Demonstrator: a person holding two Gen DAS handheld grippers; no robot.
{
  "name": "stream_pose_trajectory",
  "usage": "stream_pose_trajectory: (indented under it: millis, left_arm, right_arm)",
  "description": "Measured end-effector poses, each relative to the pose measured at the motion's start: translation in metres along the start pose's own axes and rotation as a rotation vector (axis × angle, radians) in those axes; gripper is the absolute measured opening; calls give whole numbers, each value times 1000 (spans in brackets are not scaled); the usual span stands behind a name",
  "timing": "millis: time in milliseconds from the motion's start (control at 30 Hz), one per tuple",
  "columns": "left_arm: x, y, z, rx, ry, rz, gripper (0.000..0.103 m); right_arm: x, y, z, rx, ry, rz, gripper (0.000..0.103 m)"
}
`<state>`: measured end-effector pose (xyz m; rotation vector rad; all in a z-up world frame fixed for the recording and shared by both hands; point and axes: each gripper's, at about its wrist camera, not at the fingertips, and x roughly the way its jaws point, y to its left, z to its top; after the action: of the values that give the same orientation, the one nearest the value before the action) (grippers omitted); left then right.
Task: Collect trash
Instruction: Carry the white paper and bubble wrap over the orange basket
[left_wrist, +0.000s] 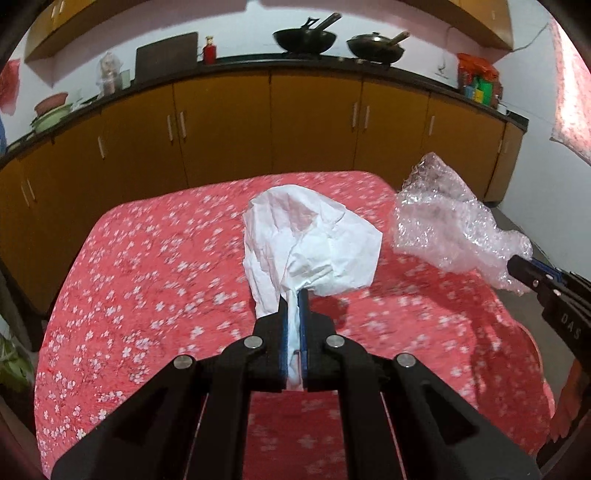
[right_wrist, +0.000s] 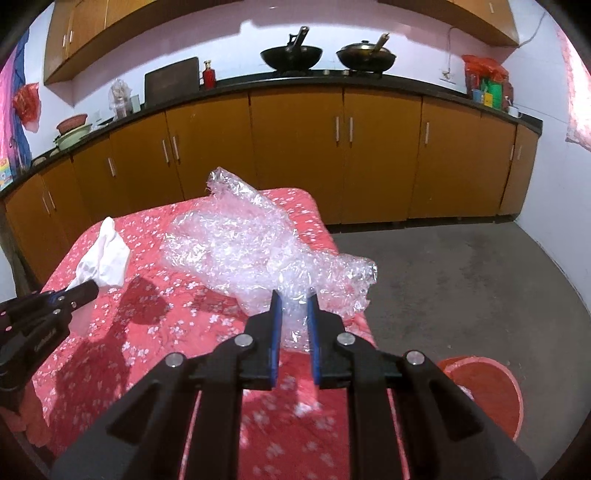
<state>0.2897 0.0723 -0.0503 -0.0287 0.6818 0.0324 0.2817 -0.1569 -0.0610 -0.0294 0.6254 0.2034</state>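
Note:
My left gripper (left_wrist: 294, 295) is shut on a crumpled white paper (left_wrist: 314, 236), which hangs lifted above the red flowered tablecloth (left_wrist: 147, 280). In the right wrist view the same paper (right_wrist: 105, 254) shows at the left, pinched at the tip of the left gripper (right_wrist: 94, 286). My right gripper (right_wrist: 293, 299) is shut on a crumpled sheet of clear bubble wrap (right_wrist: 251, 247), held off the tablecloth (right_wrist: 155, 332). From the left wrist view that bubble wrap (left_wrist: 443, 225) hangs at the right, with the right gripper (left_wrist: 517, 264) clamped on its edge.
A red bucket (right_wrist: 491, 391) stands on the grey floor (right_wrist: 461, 288) just past the table's right edge. Orange cabinets (right_wrist: 295, 155) under a dark counter line the far wall, with two woks (right_wrist: 291, 55) on top.

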Motion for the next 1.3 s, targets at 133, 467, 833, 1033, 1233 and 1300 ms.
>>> stream_pose_trajectory:
  millis: [133, 467, 833, 1033, 1233, 1300]
  left_arm:
    - [-4, -19, 2, 16, -14, -16, 5]
    - [-8, -76, 1, 78, -16, -84, 5]
    - [-3, -159, -9, 175, 10, -195, 5]
    - [4, -211, -19, 218, 39, -270, 5]
    - [13, -267, -33, 278, 74, -335, 5]
    - [16, -285, -39, 299, 88, -349, 5]
  right_arm:
    - [-13, -16, -4, 12, -15, -18, 14]
    - [-40, -64, -14, 79, -46, -84, 14]
    - [-59, -155, -52, 197, -37, -258, 14]
    - [-61, -210, -83, 274, -1, -365, 14]
    - [-51, -256, -120, 332, 67, -446, 14]
    - [-47, -273, -135, 366, 94, -460, 14]
